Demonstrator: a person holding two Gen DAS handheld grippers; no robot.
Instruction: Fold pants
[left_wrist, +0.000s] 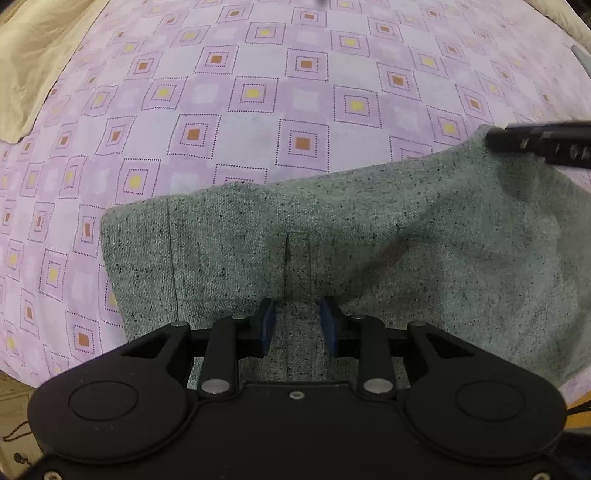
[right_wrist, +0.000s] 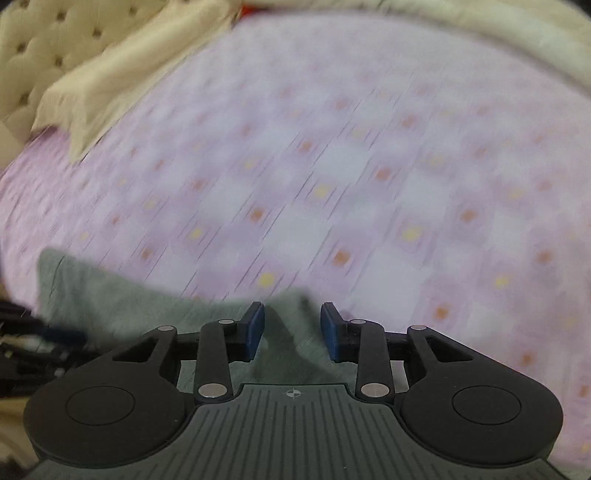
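Your left gripper points straight down over the grey pants, its blue pads parted with a strip of speckled cloth and a seam between them; the pads don't press on it, so nothing is pinched. The pants lie folded on the bed sheet, a lilac one with dotted squares, stretching ahead of the gripper and off to both sides. A belt loop sits just ahead of the fingertips. Over on the far right of that view, your right gripper's black tip hangs above the cloth's corner. In the right wrist view, blurred, your right gripper is spread too, a raised fold of pants between the pads, loose. A beige blanket lies far ahead to the left.
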